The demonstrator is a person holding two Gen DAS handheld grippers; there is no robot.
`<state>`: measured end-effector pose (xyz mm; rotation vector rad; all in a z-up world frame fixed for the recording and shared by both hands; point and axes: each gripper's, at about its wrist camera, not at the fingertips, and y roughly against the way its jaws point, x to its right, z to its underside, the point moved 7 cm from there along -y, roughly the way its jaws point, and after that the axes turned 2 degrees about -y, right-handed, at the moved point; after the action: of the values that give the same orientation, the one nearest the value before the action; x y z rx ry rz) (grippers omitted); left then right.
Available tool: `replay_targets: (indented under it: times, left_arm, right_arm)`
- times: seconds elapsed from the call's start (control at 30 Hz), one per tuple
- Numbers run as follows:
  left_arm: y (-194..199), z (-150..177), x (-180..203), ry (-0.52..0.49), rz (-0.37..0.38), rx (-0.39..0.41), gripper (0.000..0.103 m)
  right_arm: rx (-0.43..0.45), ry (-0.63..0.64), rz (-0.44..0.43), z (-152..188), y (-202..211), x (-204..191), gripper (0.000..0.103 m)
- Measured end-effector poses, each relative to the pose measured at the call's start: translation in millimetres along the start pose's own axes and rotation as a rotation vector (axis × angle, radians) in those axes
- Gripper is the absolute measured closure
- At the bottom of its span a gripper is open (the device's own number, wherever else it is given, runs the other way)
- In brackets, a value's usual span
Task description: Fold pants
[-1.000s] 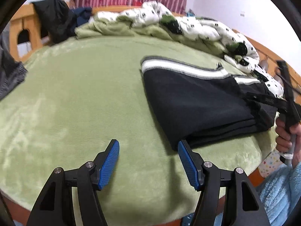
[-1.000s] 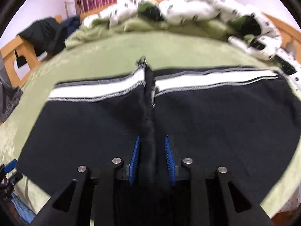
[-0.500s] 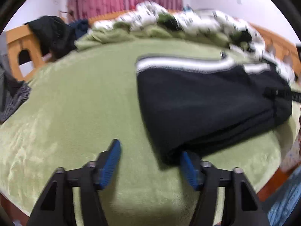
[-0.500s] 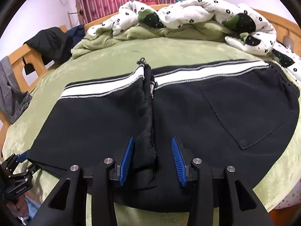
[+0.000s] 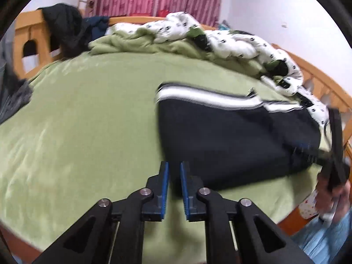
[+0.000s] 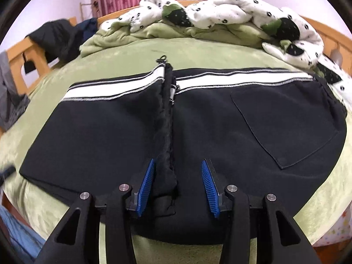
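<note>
The black pants (image 6: 220, 127) with a white waistband stripe lie folded on the green blanket (image 6: 198, 50). A raised fabric ridge runs down their middle. My right gripper (image 6: 179, 173) is open over the near edge, the ridge lying loose between its blue pads (image 6: 147, 182). In the left wrist view the pants (image 5: 231, 140) lie right of centre. My left gripper (image 5: 174, 178) is nearly closed at the pants' near left corner; whether cloth is between its pads is hidden. The right gripper (image 5: 334, 154) shows at the far right.
A white spotted quilt (image 6: 231, 15) and bunched green blanket lie along the back. Dark clothes (image 5: 66, 30) hang on the wooden bed rail (image 5: 28, 37) at left. The bed's wooden edge (image 5: 292, 224) runs along the near side.
My right gripper has opened and let go of the fabric ridge. My left gripper has moved to the pants' near left corner and closed almost fully.
</note>
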<state>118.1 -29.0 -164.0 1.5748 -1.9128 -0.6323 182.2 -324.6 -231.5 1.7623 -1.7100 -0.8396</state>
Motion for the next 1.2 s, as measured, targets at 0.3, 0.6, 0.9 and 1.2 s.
replay_targets:
  times: [0.3,0.6,0.9,1.2]
  left_arm:
    - [-56,23,8,-0.065,-0.012,-0.117,0.051]
    - [-67,-18,-18,0.103,0.074,-0.148,0.051]
    - [-132,-38,-33,0.191,0.215,-0.246,0.052]
    - [-165,-52,-31,0.322,0.351,-0.279,0.073]
  right_arm:
    - [0.063,-0.029,0.013,-6,53,42,0.042]
    - [0.197,-0.293,0.293,-24,60,225,0.026]
    - [0.124,-0.568,0.128,-38,-30,314,0.026]
    - [0.086,-0.631,0.064,-76,-64,333,0.061]
